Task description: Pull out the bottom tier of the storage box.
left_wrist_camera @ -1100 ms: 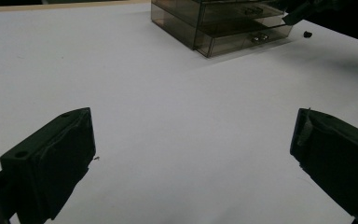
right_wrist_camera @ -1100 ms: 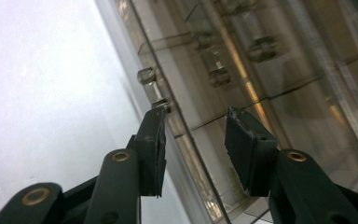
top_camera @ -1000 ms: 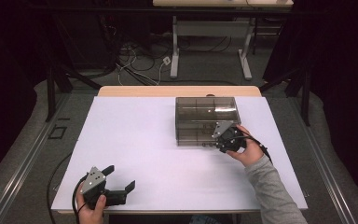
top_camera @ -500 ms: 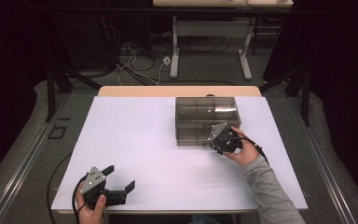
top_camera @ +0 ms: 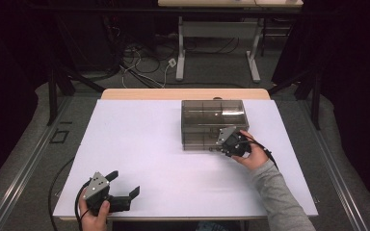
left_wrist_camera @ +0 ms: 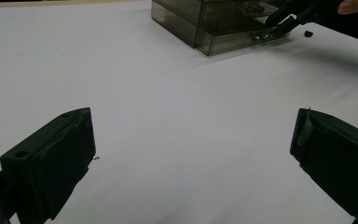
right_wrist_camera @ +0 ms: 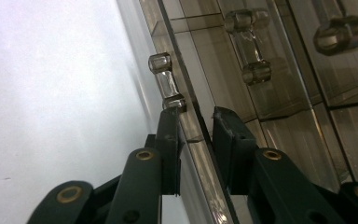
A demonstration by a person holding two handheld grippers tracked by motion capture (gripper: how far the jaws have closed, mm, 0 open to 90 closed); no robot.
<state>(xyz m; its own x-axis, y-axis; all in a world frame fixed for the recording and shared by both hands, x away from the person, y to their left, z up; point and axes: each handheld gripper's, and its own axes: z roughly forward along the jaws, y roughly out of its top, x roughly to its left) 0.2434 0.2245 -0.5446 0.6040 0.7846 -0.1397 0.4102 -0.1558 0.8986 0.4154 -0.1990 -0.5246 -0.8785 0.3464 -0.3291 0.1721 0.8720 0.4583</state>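
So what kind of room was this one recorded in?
Probably a lab or workshop recording bay: a white-topped table with a smoky clear drawer box, cables loose on the grey floor, another desk frame behind, dark surroundings.

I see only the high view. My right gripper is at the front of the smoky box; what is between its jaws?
Observer: The right gripper straddles a front edge of the smoky box. Its jaws have just been closing, but a gap is left.
Operator: And the handle?
Observer: A clear handle sits just past one jaw's tip, outside the gap.
Operator: Is the left gripper free?
Observer: Yes, the left gripper is wide open over the white table.
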